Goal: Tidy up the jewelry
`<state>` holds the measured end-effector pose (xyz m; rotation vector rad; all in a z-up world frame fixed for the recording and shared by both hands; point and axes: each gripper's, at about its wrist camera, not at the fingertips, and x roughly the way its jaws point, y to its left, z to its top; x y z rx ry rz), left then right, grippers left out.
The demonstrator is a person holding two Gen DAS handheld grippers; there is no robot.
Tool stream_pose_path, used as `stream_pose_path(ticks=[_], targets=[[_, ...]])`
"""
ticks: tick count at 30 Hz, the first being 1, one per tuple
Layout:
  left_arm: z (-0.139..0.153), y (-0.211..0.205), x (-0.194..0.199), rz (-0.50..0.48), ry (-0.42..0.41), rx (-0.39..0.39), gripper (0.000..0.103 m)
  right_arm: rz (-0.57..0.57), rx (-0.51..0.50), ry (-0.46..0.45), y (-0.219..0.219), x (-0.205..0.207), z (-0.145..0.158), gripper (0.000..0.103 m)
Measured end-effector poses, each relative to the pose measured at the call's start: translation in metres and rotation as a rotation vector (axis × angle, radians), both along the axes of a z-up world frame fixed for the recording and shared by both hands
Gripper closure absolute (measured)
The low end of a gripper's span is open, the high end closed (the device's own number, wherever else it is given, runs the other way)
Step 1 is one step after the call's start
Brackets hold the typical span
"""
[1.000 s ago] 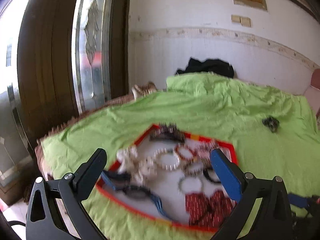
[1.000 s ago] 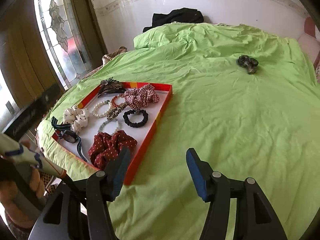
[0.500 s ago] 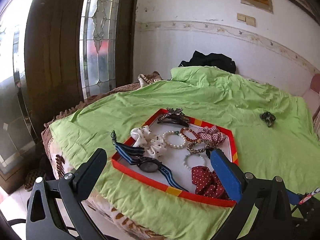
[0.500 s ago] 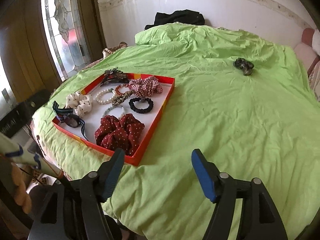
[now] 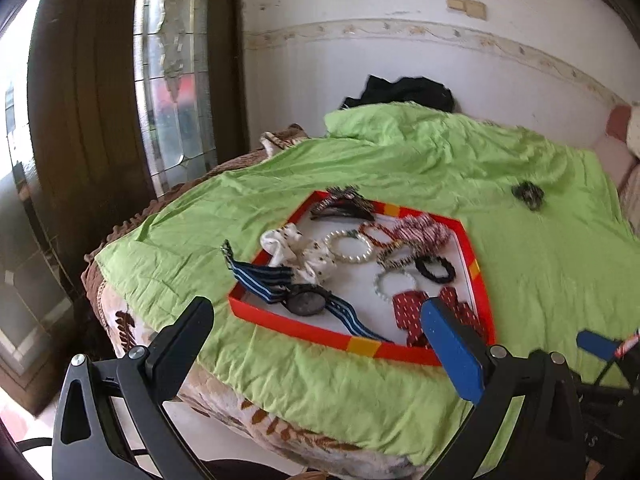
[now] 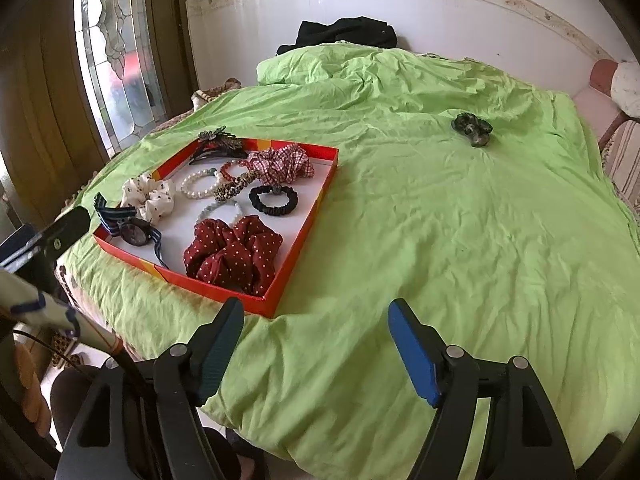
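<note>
A red-rimmed tray (image 6: 308, 220) (image 5: 304, 330) lies on the green bed sheet. It holds a striped-strap watch (image 6: 134, 230) (image 5: 306, 302), a white scrunchie (image 6: 150, 196), a pearl bracelet (image 6: 198, 184) (image 5: 352, 246), a black hair tie (image 6: 274, 200), a dark red dotted scrunchie (image 6: 232, 254), a checked scrunchie (image 6: 282, 164) and dark hair clips (image 6: 218, 144). A dark hair claw (image 6: 472, 128) (image 5: 528, 194) lies alone far right on the sheet. My left gripper (image 5: 316, 352) is open and empty before the tray's near edge. My right gripper (image 6: 316, 344) is open and empty, right of the tray's near corner.
The green sheet (image 6: 460, 240) covers a bed against a white tiled wall. A black garment (image 6: 344, 34) lies at the head. A stained-glass door (image 5: 172, 80) stands left of the bed. A chair with a cushion (image 6: 624, 92) is at far right.
Both grippers have drawn back from the tray and then turned slightly; the tray contents have not moved. Both grippers stay open.
</note>
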<state>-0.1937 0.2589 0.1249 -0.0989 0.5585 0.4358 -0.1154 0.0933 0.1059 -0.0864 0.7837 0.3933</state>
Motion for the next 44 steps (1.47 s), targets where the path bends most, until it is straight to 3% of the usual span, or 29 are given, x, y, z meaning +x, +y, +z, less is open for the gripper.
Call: stream_pose_path(ticks=[20, 44], targets=[[-0.035, -0.001, 0.0, -0.036, 0.104, -0.05, 0.0, -0.034, -0.048, -0.04, 0.005, -0.014, 0.005, 0.018], [-0.038, 0.001, -0.001, -0.022, 0.113, -0.056, 0.0, 0.001, -0.051, -0.017, 0.014, -0.015, -0.002, 0.017]])
